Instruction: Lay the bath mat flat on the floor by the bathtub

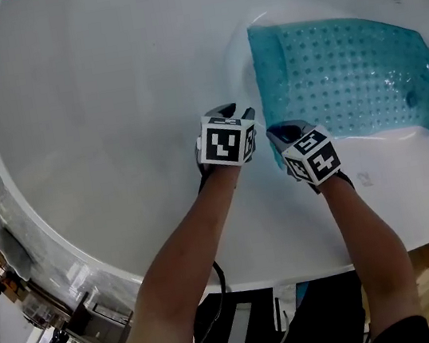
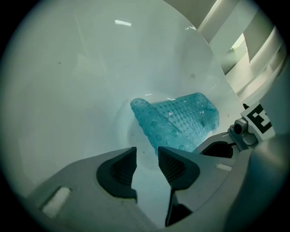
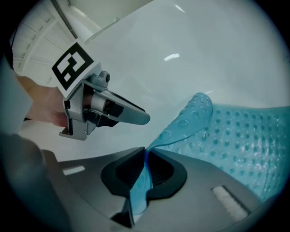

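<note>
Where the bath mat [image 1: 353, 76] sits: down inside the white bathtub [image 1: 107, 103], upper right of the head view. It's teal, kinda see-through, with little bumps all over.
Mat shape: mostly lying against the tub, but its lower-left corner is lifted and curling.
Right gripper [image 1: 283, 133]: fingers pinched tight on that lifted corner, with the thin mat edge sandwiched between the pads.
Left gripper [image 1: 236, 111]: just left of the right one, fingers a modest gap apart, nothing in them, only bare tub showing through.
Forearms: both reach in from the bottom of the frame.
</note>
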Motion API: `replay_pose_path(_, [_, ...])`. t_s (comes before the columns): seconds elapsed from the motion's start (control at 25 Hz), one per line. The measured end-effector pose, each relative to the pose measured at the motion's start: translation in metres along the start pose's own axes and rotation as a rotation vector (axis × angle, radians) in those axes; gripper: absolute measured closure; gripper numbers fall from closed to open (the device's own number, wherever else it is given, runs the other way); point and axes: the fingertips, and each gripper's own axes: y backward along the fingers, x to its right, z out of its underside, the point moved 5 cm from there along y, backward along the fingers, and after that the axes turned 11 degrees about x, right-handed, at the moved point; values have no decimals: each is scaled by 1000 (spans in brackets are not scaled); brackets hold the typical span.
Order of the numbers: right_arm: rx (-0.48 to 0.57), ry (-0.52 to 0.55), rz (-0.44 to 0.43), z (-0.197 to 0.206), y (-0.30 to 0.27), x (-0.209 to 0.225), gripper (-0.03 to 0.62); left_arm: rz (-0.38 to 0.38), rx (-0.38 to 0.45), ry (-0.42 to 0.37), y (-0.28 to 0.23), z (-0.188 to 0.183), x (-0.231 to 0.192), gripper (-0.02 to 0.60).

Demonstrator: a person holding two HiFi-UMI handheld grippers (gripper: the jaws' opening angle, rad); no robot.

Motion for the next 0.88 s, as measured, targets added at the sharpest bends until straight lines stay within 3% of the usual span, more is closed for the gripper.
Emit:
replay_pose_path(0.28, [16,95,70,-17,13,-25,577,69,16,-26,14,-21,17,422])
replay_pose_path(0.4, [74,59,75,-38,17,-35,577,64,37,-41,25,-34,13,422])
replay_pose_path(0.6, [78,77,113,-66,11,-41,577,36,84,-46,46,-54,-4,422])
replay_pose_path(0.88, [124,21,51,-100,-12,-59,579,0,187,-28,84,-88,-30,423])
